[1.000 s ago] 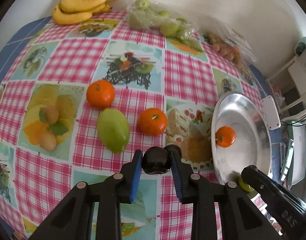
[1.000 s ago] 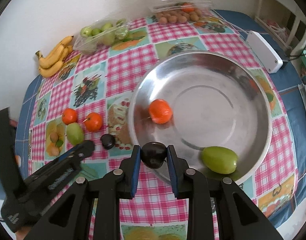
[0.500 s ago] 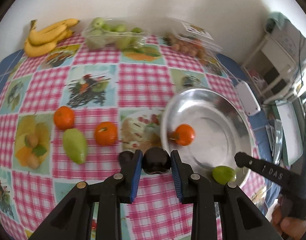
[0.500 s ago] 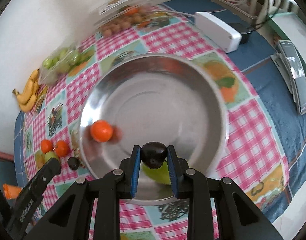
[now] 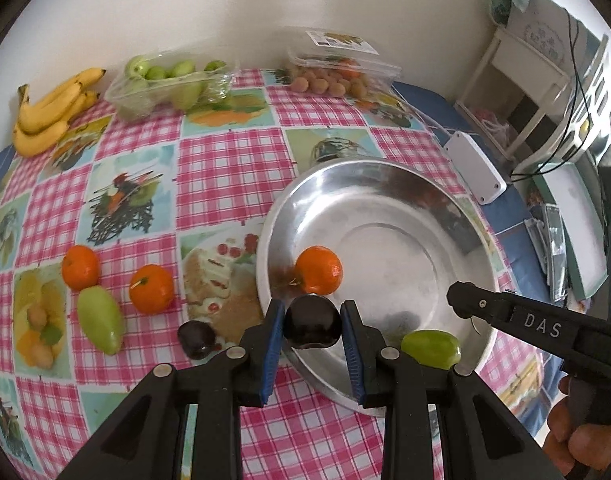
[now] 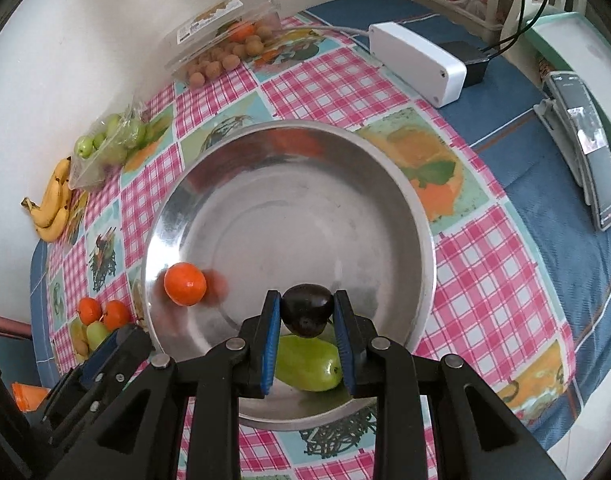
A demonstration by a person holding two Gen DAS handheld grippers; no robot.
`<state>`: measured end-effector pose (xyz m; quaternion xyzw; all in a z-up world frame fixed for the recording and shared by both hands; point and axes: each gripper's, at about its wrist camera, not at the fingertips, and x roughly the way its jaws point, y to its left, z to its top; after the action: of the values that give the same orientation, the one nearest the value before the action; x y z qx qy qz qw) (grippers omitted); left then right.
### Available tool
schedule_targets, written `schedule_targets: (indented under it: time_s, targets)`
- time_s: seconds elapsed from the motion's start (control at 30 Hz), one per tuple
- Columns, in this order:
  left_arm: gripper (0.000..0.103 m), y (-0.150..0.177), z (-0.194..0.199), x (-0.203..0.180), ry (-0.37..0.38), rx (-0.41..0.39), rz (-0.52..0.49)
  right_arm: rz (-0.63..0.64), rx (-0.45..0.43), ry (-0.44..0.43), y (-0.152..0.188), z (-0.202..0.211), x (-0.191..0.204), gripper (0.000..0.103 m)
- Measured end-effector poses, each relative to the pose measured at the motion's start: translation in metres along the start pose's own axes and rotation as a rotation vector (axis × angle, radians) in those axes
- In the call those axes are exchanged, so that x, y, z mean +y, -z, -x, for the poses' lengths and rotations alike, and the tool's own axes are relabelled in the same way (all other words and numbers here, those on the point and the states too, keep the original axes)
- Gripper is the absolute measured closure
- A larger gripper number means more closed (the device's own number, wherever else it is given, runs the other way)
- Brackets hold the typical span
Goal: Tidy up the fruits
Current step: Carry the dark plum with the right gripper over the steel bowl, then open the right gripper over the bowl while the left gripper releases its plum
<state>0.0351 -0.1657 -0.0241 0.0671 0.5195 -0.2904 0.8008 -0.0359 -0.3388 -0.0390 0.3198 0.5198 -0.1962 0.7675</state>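
My left gripper point(image 5: 313, 326) is shut on a dark plum point(image 5: 312, 327), held over the near left rim of the steel bowl point(image 5: 385, 184). My right gripper point(image 6: 306, 315) is shut on another dark plum point(image 6: 306, 310) above the bowl's point(image 6: 289, 144) near side. Inside the bowl lie an orange mandarin point(image 5: 319, 270) point(image 6: 185, 283) and a green mango point(image 5: 431, 349) point(image 6: 307, 363). On the checked cloth left of the bowl sit a third dark plum point(image 5: 196, 339), two mandarins point(image 5: 151, 289) point(image 5: 80, 267) and a green mango point(image 5: 101, 319). The right gripper's arm point(image 5: 525, 324) crosses the left wrist view.
Along the wall lie bananas point(image 5: 49, 110), a clear tray of green fruit point(image 5: 165, 82) and a clear box of small brown fruit point(image 5: 333, 70). A white box point(image 6: 419, 62) with cables sits right of the bowl on the blue cloth. A hand point(image 5: 577, 436) holds the right gripper.
Both grippers have swung rightward over the bowl, each still clamped on its plum. The mandarin in the bowl has rolled a little. A third plum on the cloth has come into view.
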Motion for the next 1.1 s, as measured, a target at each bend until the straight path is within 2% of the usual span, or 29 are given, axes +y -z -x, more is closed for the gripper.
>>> schedule_targets:
  time_s: [0.4,1.1]
  targets:
    - [0.072,0.003,-0.021,-0.008,-0.006,0.038,-0.024,-0.012,0.034,0.001,-0.002,-0.027,-0.002,0.076]
    - [0.069,0.003,-0.028,-0.008,-0.009,0.057,-0.028,-0.004,0.033,0.011,-0.002,-0.029,0.002,0.075]
